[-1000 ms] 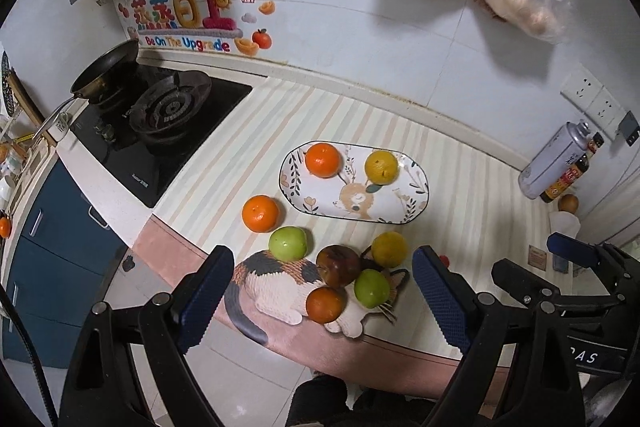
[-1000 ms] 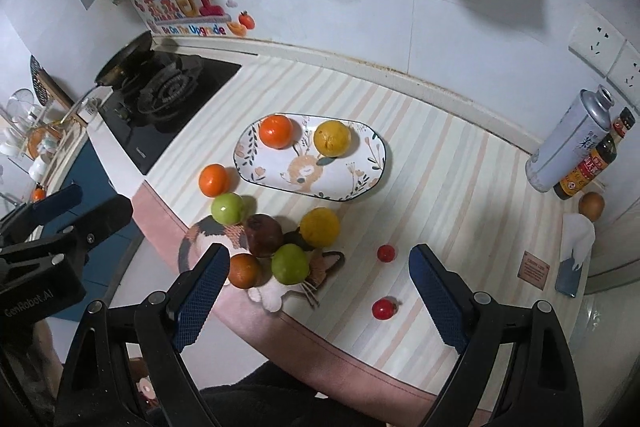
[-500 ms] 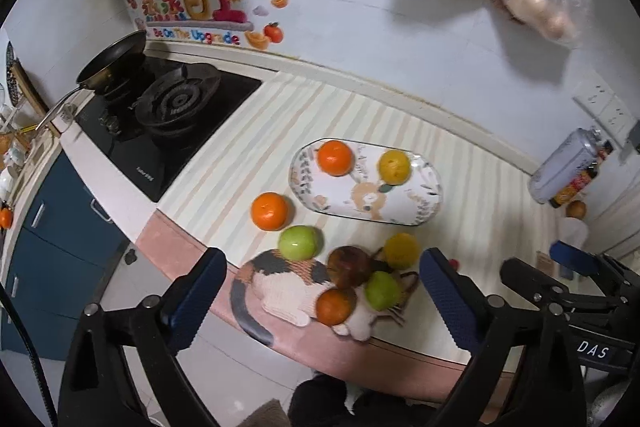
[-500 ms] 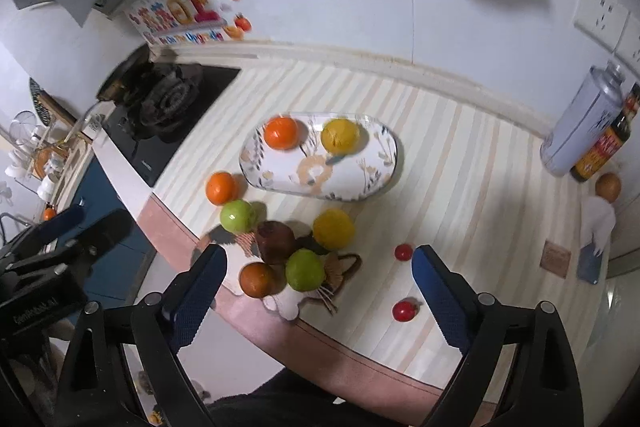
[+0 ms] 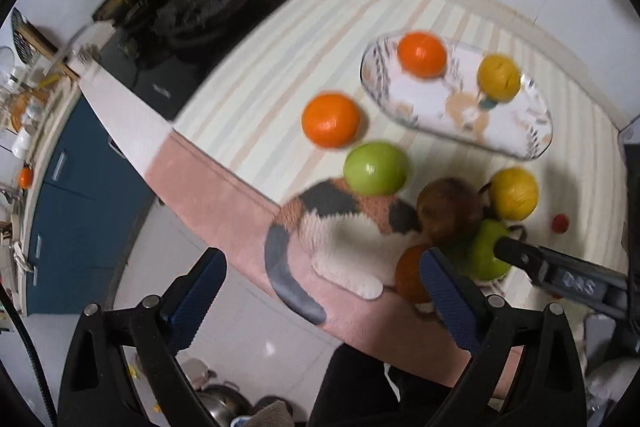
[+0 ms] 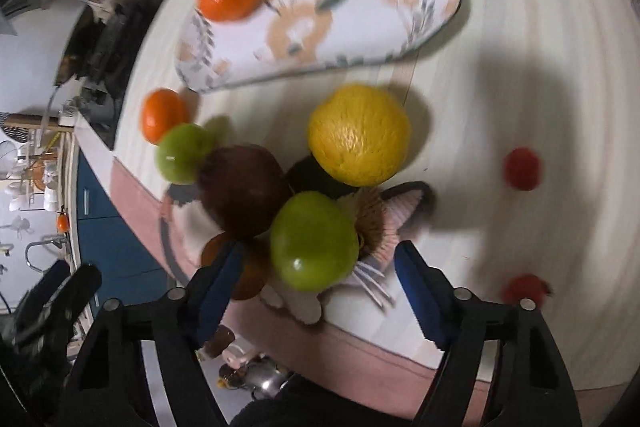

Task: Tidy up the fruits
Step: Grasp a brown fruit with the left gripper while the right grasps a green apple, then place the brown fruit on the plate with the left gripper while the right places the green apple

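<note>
My right gripper point(image 6: 316, 287) points down at the fruit pile on the cat-shaped mat point(image 6: 380, 231). Its jaws are closing with a green apple point(image 6: 314, 241) between them, and the pads stand clear of it. Around that apple lie a yellow fruit point(image 6: 360, 135), a dark brown fruit point(image 6: 244, 191) and an orange-brown one point(image 6: 248, 275). My left gripper point(image 5: 320, 287) hangs open over the mat's tail end point(image 5: 340, 227), with nothing between its fingers. A second green apple point(image 5: 376, 169) and an orange point(image 5: 331, 121) lie beyond it. The oval plate point(image 5: 536, 143) holds an orange point(image 5: 422, 55) and a yellow fruit point(image 5: 499, 78).
A gas stove point(image 5: 192, 15) with a pan sits at the far left of the striped counter. The pink counter edge point(image 5: 208, 179) runs just under both grippers, with blue cabinets point(image 5: 80, 187) below. Two small red tomatoes point(image 6: 522, 169) point(image 6: 524, 289) lie to the right of the pile.
Both grippers have dropped sharply toward the counter, so the fruits loom much larger. The right jaws have narrowed around the green apple. The left jaws stay wide.
</note>
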`<state>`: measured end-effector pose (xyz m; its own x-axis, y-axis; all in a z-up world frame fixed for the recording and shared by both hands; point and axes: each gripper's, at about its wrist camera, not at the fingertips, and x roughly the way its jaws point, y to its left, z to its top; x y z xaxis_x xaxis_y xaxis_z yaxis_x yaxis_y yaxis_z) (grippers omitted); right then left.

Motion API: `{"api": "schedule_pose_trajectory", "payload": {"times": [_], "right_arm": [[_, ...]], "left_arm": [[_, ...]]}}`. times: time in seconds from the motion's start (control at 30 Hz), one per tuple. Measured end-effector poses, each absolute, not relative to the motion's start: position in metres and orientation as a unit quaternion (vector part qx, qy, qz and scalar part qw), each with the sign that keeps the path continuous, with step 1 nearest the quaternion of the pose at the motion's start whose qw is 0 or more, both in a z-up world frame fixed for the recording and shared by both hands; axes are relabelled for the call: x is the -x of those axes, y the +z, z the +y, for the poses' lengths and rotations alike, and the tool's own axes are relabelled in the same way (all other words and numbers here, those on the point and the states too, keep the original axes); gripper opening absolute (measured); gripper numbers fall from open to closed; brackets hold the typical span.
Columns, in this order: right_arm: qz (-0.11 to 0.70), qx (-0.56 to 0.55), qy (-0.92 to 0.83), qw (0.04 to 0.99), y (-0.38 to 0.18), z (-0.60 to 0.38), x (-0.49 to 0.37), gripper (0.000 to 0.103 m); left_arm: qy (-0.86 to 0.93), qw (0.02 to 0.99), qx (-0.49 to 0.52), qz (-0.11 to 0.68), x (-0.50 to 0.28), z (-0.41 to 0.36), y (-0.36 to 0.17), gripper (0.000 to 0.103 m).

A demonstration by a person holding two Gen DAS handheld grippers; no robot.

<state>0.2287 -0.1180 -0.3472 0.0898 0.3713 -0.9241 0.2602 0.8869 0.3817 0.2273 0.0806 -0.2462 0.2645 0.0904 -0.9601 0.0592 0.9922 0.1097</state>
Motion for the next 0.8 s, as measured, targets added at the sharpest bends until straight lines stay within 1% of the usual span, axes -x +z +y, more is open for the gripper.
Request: {"api": "schedule_pose_trajectory", "payload": {"times": [0.03, 0.07, 0.1, 0.13, 0.23, 0.4, 0.53, 0.6, 0.63, 0.7, 0.73, 0.77, 0.8], "right_arm": [[0.677, -0.235, 0.042, 0.696, -0.355, -0.116, -0.231, 0.072], [0.682, -0.238, 0.048, 0.690, -0.364, -0.113, -0.234, 0.062], [0.686, -0.240, 0.054, 0.685, -0.369, -0.110, -0.234, 0.058], [0.686, -0.246, 0.061, 0.682, -0.372, -0.109, -0.234, 0.058], [0.690, -0.204, 0.047, 0.693, -0.368, -0.108, -0.228, 0.058], [0.699, -0.177, 0.031, 0.692, -0.360, -0.125, -0.211, 0.058], [0.702, -0.187, 0.020, 0.687, -0.366, -0.138, -0.201, 0.058], [0.701, -0.194, 0.023, 0.686, -0.367, -0.140, -0.201, 0.058], [0.701, -0.194, 0.023, 0.686, -0.366, -0.142, -0.200, 0.058], [0.701, -0.193, 0.026, 0.686, -0.366, -0.143, -0.198, 0.058], [0.702, -0.196, 0.027, 0.685, -0.366, -0.144, -0.197, 0.058], [0.702, -0.199, 0.027, 0.683, -0.366, -0.146, -0.196, 0.059], [0.703, -0.201, 0.028, 0.682, -0.366, -0.147, -0.196, 0.059]], "left_arm": [[0.009, 0.786, -0.059, 0.616, -0.227, 0.081, -0.254, 0.099], [0.005, 0.780, -0.056, 0.623, -0.228, 0.081, -0.260, 0.099], [0.000, 0.776, -0.055, 0.628, -0.228, 0.080, -0.264, 0.099], [-0.002, 0.772, -0.056, 0.633, -0.228, 0.079, -0.269, 0.099], [-0.023, 0.758, -0.059, 0.649, -0.227, 0.071, -0.282, 0.099], [-0.058, 0.739, -0.063, 0.668, -0.230, 0.051, -0.305, 0.099], [-0.091, 0.715, -0.067, 0.690, -0.233, 0.032, -0.330, 0.099], [-0.101, 0.705, -0.067, 0.699, -0.236, 0.024, -0.342, 0.089], [-0.103, 0.702, -0.066, 0.701, -0.237, 0.022, -0.346, 0.080], [-0.109, 0.701, -0.061, 0.702, -0.239, 0.019, -0.351, 0.058], [-0.115, 0.701, -0.055, 0.702, -0.240, 0.018, -0.353, 0.054], [-0.116, 0.702, -0.052, 0.701, -0.240, 0.016, -0.354, 0.051], [-0.114, 0.704, -0.056, 0.699, -0.240, 0.015, -0.353, 0.051]]}}
